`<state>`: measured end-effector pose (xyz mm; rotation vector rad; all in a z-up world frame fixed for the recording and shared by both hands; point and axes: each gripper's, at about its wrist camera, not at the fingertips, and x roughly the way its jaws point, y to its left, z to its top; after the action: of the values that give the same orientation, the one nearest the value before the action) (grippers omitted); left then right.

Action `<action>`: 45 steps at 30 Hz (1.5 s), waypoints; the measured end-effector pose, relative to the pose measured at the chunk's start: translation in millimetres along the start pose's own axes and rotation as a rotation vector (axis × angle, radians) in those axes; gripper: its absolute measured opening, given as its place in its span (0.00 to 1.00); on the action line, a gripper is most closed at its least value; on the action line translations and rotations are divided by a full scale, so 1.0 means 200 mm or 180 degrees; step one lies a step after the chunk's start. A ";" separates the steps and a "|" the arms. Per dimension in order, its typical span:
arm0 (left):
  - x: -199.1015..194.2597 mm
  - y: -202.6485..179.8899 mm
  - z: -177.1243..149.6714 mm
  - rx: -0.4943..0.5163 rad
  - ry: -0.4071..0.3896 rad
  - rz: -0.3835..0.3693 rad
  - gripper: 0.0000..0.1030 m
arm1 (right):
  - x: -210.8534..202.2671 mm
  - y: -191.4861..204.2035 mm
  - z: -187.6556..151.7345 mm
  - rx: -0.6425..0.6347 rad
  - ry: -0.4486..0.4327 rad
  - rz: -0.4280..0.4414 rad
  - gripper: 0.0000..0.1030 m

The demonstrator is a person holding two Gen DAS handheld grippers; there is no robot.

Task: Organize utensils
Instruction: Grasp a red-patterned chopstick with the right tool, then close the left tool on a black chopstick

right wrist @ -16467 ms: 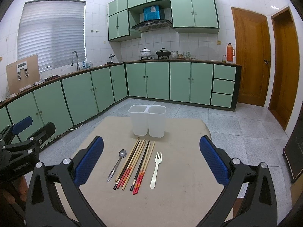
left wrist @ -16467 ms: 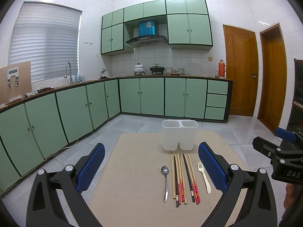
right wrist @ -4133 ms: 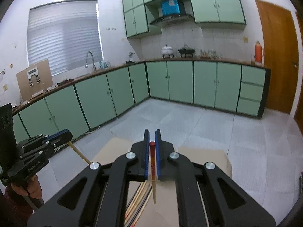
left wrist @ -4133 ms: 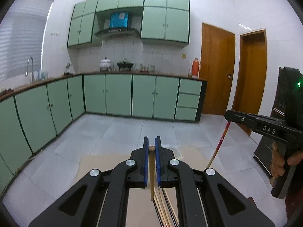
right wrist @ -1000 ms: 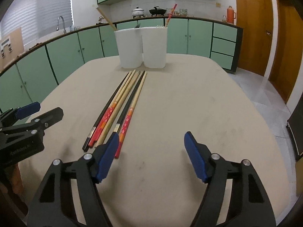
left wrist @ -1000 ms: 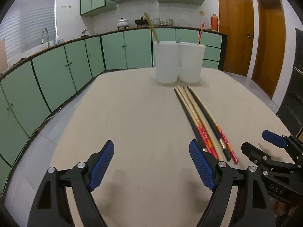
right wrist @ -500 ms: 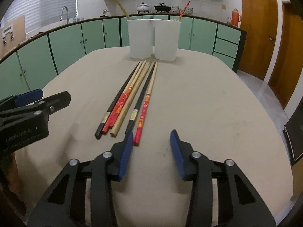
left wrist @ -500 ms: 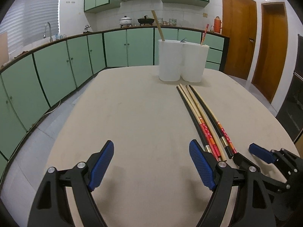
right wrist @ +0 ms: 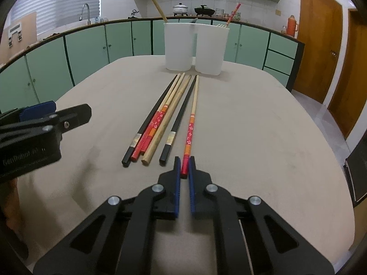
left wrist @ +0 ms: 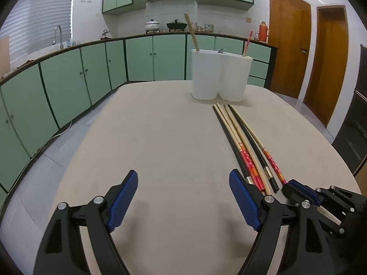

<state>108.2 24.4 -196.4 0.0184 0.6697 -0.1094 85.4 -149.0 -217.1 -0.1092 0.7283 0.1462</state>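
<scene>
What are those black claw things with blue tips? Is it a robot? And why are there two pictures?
No robot: a person holds one grabber tool in each hand, and each tool carries a camera looking out along its two fingers. That gives two pictures, one from each hand.

In the left tool's picture, the left gripper is wide open and holds nothing. In the other picture, the right gripper has closed on the near end of a red-ended chopstick, which lies on the table.

Five more chopsticks lie beside it. At the far end stands a white double holder, with a few utensils already sticking out.
</scene>
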 end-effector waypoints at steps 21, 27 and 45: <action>0.07 -0.26 -0.08 -0.0020 0.0296 -0.0025 0.64 | -0.05 -0.28 -0.01 0.0435 -0.0092 -0.0120 0.05; 0.08 -0.29 -0.09 0.0044 0.0324 -0.0012 0.62 | -0.05 -0.29 -0.01 0.0460 -0.0084 -0.0089 0.05; 0.11 -0.31 -0.08 0.0020 0.0388 0.0130 0.44 | -0.02 -0.25 -0.02 0.0395 0.0027 -0.0042 0.05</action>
<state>108.5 -38.9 -220.5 0.0452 0.7903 -0.0714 88.2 -199.6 -215.0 0.0038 0.7431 0.0878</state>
